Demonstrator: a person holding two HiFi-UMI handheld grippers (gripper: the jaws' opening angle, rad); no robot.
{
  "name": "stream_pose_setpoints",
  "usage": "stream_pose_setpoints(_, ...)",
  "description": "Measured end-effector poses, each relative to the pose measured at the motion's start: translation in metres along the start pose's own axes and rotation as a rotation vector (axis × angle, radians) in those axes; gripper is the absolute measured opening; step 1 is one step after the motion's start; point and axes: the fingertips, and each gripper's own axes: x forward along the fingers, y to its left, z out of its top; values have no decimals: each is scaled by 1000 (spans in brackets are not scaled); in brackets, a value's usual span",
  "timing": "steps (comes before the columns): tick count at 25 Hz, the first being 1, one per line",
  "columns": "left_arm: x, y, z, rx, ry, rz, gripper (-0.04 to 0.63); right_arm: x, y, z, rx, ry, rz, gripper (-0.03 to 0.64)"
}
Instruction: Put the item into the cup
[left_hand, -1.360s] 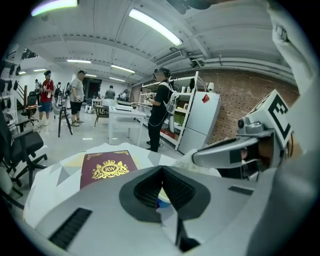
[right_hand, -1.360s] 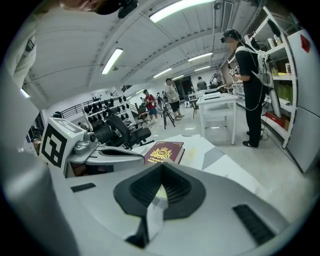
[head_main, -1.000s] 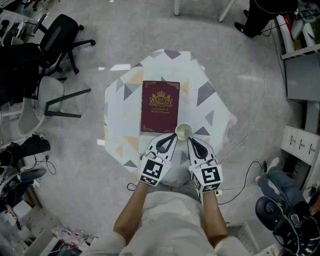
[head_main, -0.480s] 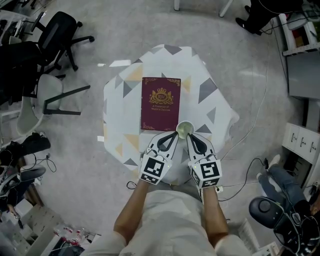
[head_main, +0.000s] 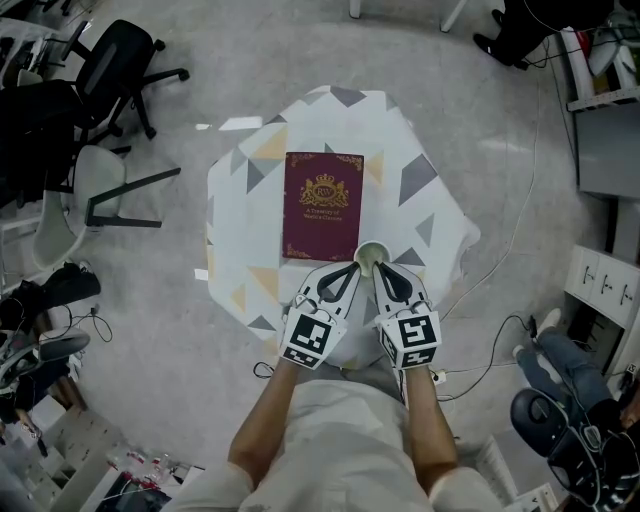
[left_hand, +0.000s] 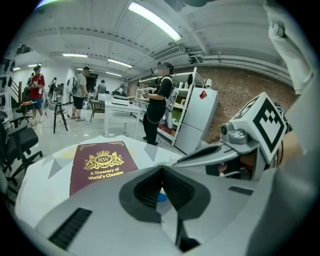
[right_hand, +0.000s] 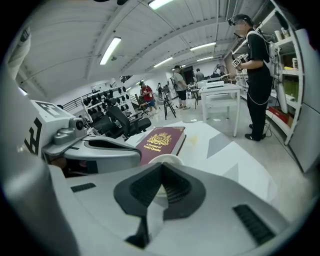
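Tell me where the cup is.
Head view: the cup stands on the table, at the near right corner of the maroon book, just ahead of the right hand-held gripper.

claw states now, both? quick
Left claw: tips together; a small blue object shows in the gap behind them, gripped or not can't be told.
Right claw: shut, empty.

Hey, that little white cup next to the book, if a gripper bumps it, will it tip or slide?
The cup looks small and seems empty, so probably light: a nudge from the right gripper, beside it, could shift it. It stands on a tablecloth, which may catch its base, so tipping seems likelier than sliding.
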Motion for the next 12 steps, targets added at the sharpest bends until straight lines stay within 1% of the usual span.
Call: stream_pose_setpoints(12, -2, 0, 1, -3, -5, 1, 13, 13, 1, -8, -38, 66, -5, 6)
